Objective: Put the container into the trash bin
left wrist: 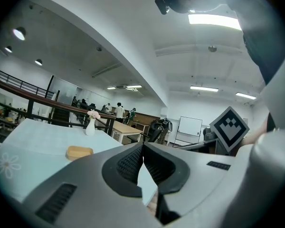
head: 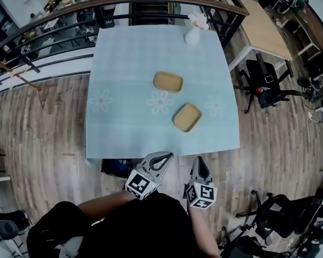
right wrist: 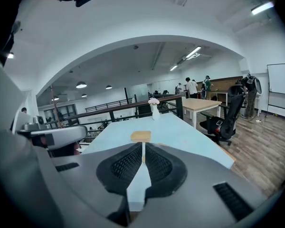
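Two shallow tan containers lie on the light blue tablecloth (head: 118, 90): one (head: 168, 81) near the middle, the other (head: 187, 117) closer to me and to the right. Both grippers hover off the table's near edge, close to my body. My left gripper (head: 168, 156) is shut and empty, and its own view shows the jaws meeting (left wrist: 142, 147) with a container (left wrist: 79, 152) to the left beyond them. The right gripper (head: 199, 160) is also shut and empty, with its jaws (right wrist: 143, 147) pointing at a container (right wrist: 140, 136). A dark bin-like object (head: 116, 167) with some blue sits under the near edge, partly hidden.
A white vase with pink flowers (head: 193, 33) stands at the table's far right corner, next to a dark railing (head: 151, 1). Office chairs (head: 264, 85) stand on the wood floor to the right. A wooden desk (head: 264, 28) is further back right.
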Motion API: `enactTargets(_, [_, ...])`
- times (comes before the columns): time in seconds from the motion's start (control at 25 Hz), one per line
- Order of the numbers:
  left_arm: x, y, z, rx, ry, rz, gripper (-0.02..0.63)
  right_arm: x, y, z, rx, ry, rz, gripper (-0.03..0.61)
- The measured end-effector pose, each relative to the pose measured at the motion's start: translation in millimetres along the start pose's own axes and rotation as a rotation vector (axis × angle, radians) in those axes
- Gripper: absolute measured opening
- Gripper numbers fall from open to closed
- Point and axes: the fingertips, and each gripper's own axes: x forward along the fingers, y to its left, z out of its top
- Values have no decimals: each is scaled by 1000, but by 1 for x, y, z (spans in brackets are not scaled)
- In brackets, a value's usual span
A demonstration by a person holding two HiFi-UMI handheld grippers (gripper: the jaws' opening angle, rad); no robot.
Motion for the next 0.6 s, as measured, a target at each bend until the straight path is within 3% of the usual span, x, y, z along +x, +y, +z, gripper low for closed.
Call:
enactTargets(0.16, [12,32,-2,-23,-22,14,14,37,-11,-9,82,59,-12,35])
enactTargets(0.6, [37,74,-2,-34,3,41,14,118,-46,-50,106,216,-47,37])
